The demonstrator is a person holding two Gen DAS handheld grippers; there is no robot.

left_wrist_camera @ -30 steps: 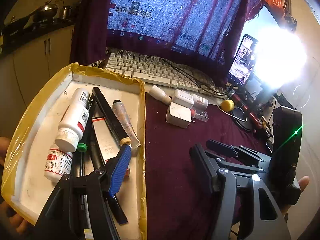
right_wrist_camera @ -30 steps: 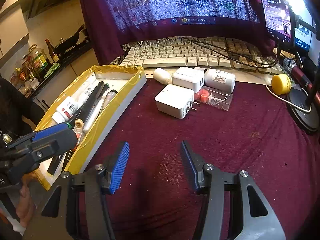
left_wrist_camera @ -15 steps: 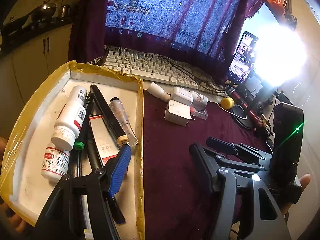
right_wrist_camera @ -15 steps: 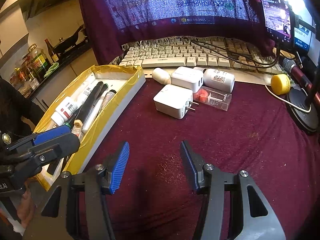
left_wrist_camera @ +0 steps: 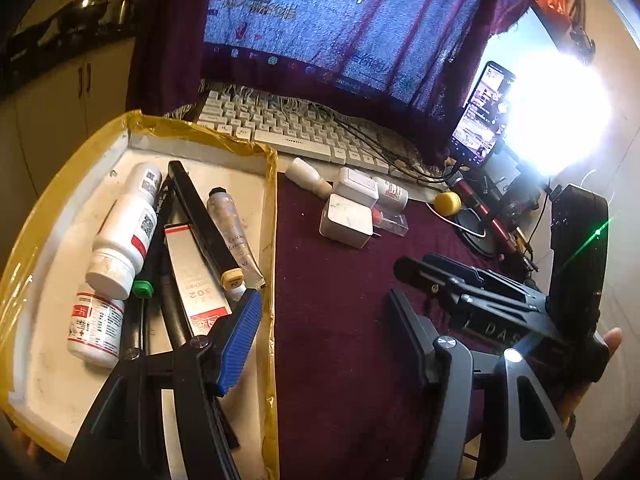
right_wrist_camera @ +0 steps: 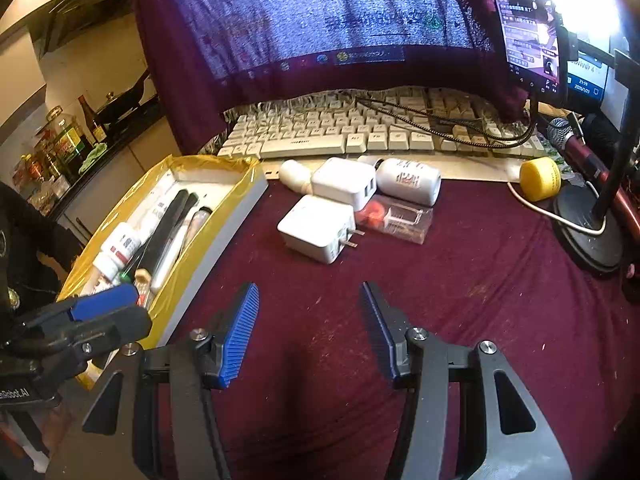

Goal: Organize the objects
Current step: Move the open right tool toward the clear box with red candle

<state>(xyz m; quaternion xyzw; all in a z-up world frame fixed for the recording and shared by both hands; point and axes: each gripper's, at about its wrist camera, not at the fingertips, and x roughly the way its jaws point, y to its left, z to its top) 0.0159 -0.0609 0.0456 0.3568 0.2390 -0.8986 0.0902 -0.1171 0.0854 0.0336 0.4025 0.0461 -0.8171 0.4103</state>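
A yellow-taped white tray (left_wrist_camera: 56,380) (right_wrist_camera: 224,220) holds white bottles (left_wrist_camera: 120,236), black pens, a tube (left_wrist_camera: 232,232) and a flat box. On the maroon cloth lie two white chargers (right_wrist_camera: 316,228) (left_wrist_camera: 346,220), a white bottle (right_wrist_camera: 408,180), a small white bottle (right_wrist_camera: 294,176) and a clear case (right_wrist_camera: 396,218). My left gripper (left_wrist_camera: 324,320) is open and empty over the tray's right edge. My right gripper (right_wrist_camera: 310,316) is open and empty over bare cloth, short of the near charger.
A white keyboard (right_wrist_camera: 360,136) lies behind the objects under a cloth-draped monitor (right_wrist_camera: 320,20). A yellow cap (right_wrist_camera: 540,178), a microphone (right_wrist_camera: 576,148) and its stand base (right_wrist_camera: 588,232) are at the right. A phone (left_wrist_camera: 480,120) stands by a bright lamp.
Both grippers have moved slightly forward toward the objects. Both stay open and empty. The objects have not moved.
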